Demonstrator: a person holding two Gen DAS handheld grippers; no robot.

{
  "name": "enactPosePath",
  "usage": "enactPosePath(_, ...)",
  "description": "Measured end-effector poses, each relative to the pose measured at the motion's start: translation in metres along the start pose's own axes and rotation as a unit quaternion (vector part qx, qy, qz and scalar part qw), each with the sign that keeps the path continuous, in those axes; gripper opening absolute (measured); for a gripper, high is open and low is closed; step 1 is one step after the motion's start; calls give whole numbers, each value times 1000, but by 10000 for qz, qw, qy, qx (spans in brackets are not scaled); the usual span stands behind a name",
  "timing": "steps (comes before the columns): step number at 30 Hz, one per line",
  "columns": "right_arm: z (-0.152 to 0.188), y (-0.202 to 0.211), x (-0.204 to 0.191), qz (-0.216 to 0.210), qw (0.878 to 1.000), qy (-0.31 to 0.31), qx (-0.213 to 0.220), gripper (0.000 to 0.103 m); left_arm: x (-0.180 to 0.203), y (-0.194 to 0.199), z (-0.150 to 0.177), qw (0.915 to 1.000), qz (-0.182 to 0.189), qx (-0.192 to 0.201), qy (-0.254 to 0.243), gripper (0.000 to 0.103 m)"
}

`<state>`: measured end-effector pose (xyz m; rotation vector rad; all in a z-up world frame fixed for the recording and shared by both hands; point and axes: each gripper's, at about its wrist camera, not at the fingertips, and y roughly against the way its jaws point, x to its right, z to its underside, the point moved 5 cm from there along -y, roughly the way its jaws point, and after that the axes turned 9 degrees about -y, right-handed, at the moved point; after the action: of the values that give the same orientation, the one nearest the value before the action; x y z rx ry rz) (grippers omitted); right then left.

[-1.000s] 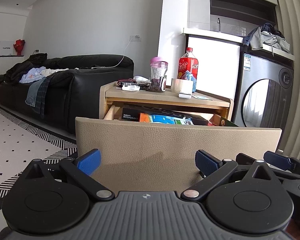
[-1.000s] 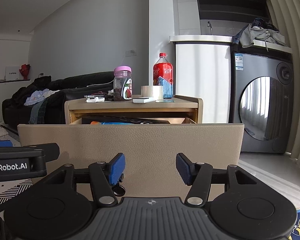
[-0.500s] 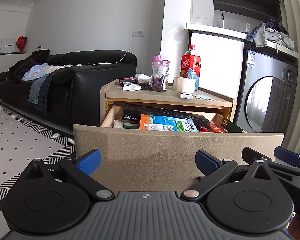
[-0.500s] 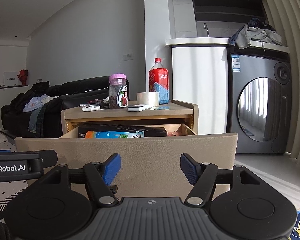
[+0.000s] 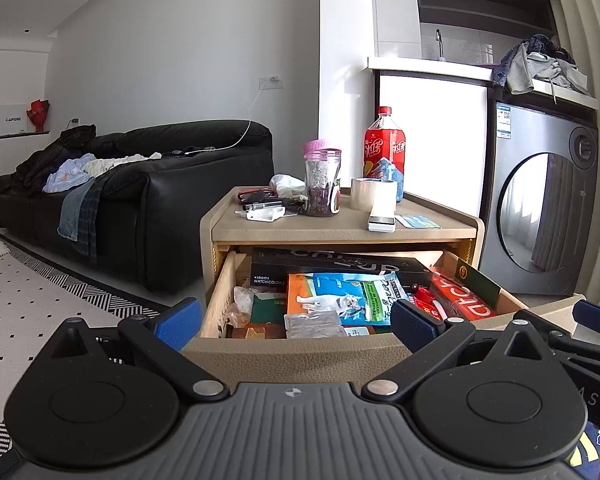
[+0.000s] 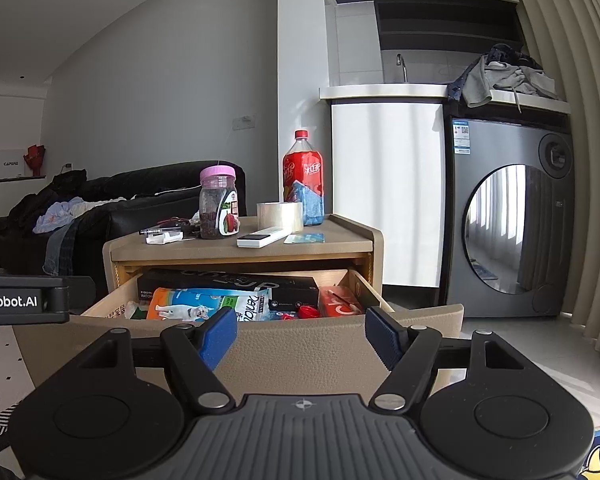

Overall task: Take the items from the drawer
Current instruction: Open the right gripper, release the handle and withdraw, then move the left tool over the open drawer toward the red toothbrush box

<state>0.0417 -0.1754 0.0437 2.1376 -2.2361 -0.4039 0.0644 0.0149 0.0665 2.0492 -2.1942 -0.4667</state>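
Now both grippers ride higher than a second ago: where only the drawer (image 5: 300, 354) front and a sliver of contents showed, both views look down over its front edge into the pulled-out tray. By my reading, the reach-in is starting and nothing has been lifted yet. The left gripper (image 5: 296, 322) has its blue pads spread wide and empty, just short of the drawer's front edge; the right gripper (image 6: 302, 332) is likewise spread and empty, a little lower against the front. Straight ahead of the left gripper lies one cat-food pouch (image 5: 340, 298), with one black box (image 5: 340, 266) behind it, one red packet (image 5: 466, 300) beyond the right pad, one silver sachet (image 5: 310, 322) nearest the front, and a clear bag (image 5: 242, 300) at the far left; smaller bits underneath are too jumbled to count. Above and beyond, on the cabinet top (image 5: 320, 234), stand one jar (image 5: 323, 182) with a pink lid, one red bottle (image 5: 384, 148), one tape roll (image 5: 374, 194), one white remote (image 5: 381, 222) and one card (image 5: 418, 222). The pouch sits topmost and looks the easiest first pick.
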Motion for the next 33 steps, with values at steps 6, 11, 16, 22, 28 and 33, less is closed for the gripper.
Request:
enactPosePath(6, -5, -7, -3, 16, 9999, 117, 17, 74, -3, -13, -6, 10000, -33, -54, -69, 103)
enactPosePath(11, -9, -14, -3, -7, 9999, 112, 0, 74, -5, -23, -11, 9999, -39, -72, -108, 103)
enactPosePath(16, -10, -21, -3, 25, 9997, 259, -16, 74, -6, -33, -18, 9998, -4, -61, -195, 103)
enactPosePath(22, -12, -30, 0, 96, 9996, 280, -38, 74, -1, -48, -32, 9987, 195, 2, -468, 103)
enactPosePath(28, -15, -39, 4, 160, 9997, 198, -37, 74, 11, -68, -49, 9947, 460, 106, -910, 103)
enactPosePath(33, -14, -43, 7, 171, 9994, 294, -44, 74, 21, -84, -61, 9886, 1091, 76, -1034, 103)
